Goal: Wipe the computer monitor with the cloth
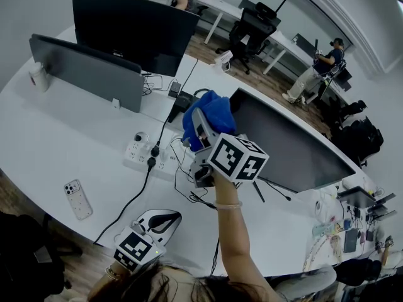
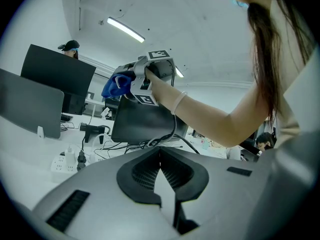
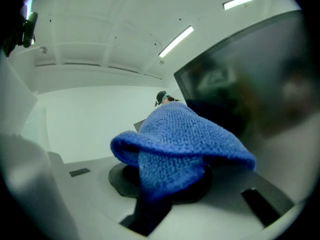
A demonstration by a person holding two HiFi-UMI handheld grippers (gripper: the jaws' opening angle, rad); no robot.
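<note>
Listing by size: a white curved table (image 1: 75, 150) fills the left and centre of the head view. Two monitors stand at the upper left, one black (image 1: 135, 30) and one showing a grey back (image 1: 88, 74). The monitor to be wiped (image 1: 289, 146) stands at centre right with its dark face tilted up. The right gripper (image 1: 201, 131), at frame centre, is clenched on a blue cloth (image 1: 211, 112), which is bunched over its tips just beside that monitor's left edge. Whether cloth and glass touch cannot be told. The left gripper (image 1: 157, 222), at lower centre and well apart from the work, has its jaws closed tip to tip with nothing between them. A white power strip (image 1: 141, 153) with plugs and trailing cables lies at centre left, and a phone (image 1: 77, 199) lies flat at lower left. The step looks like the approach, with wiping about to start. The next move likely calls for laying the cloth flat on the screen and sweeping lightly across it. No brand or writing is legible; only square black-and-white markers show on the grippers.
</note>
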